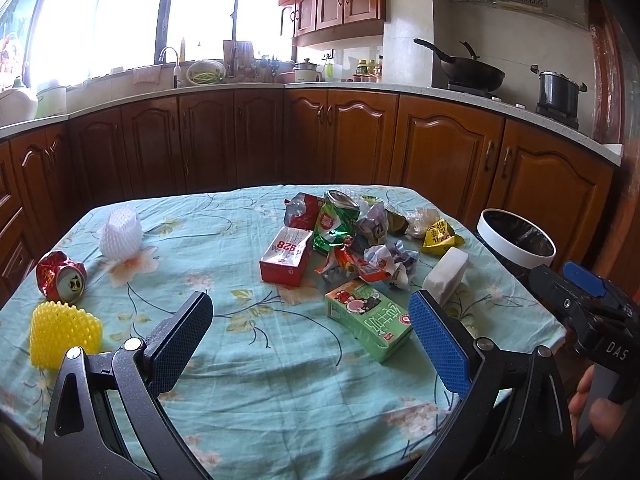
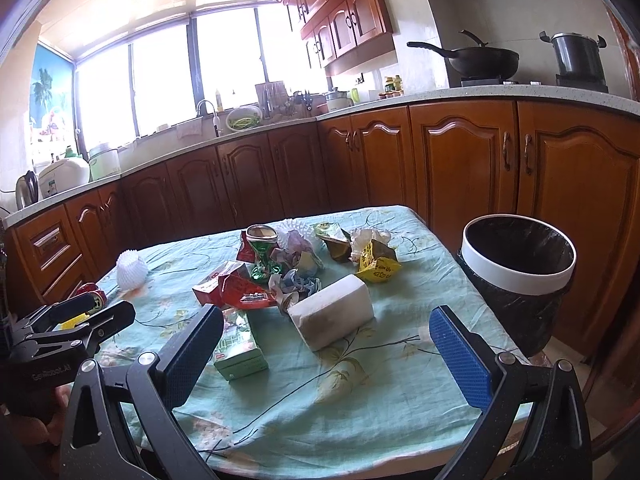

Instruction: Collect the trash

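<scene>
With the jaws of both the left gripper point(image 1: 310, 330) and right gripper point(image 2: 326, 346) released and empty, light wrappers point(image 1: 372, 264) may slip off the surface point(image 1: 248, 380) beside the bin point(image 2: 518, 268).

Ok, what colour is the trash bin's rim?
White, above a black liner; the trash bin shows best in the right wrist view.

Floral-clothed table point(image 1: 280, 380) under heaped wrappers point(image 1: 360, 236), cartons point(image 1: 370, 318), crushed can point(image 1: 61, 276).

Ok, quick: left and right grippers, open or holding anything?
Left gripper: open, holding nothing.
Right gripper: open, holding nothing.
</scene>
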Available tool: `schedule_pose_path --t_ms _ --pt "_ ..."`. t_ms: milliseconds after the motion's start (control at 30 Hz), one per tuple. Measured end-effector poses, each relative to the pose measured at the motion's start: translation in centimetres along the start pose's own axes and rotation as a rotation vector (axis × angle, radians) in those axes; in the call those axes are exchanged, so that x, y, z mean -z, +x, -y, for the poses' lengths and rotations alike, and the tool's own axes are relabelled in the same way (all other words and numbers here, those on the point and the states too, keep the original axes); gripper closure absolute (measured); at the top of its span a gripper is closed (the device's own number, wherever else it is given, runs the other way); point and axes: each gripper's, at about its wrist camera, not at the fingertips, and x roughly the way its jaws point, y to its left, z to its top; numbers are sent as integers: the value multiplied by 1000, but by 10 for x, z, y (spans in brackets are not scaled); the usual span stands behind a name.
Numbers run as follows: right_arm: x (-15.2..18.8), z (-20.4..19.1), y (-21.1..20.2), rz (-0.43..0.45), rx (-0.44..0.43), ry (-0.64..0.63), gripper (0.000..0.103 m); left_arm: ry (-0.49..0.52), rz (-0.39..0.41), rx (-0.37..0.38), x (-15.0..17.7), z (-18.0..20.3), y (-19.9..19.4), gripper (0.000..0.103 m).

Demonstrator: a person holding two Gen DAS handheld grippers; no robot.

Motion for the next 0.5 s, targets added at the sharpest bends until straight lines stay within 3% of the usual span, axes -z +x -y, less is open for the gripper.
schedule_pose_path --t_ms 500 --pt "-6 19 47 -132 -59 86 1 -12 -114 48 -17 1 51 3"
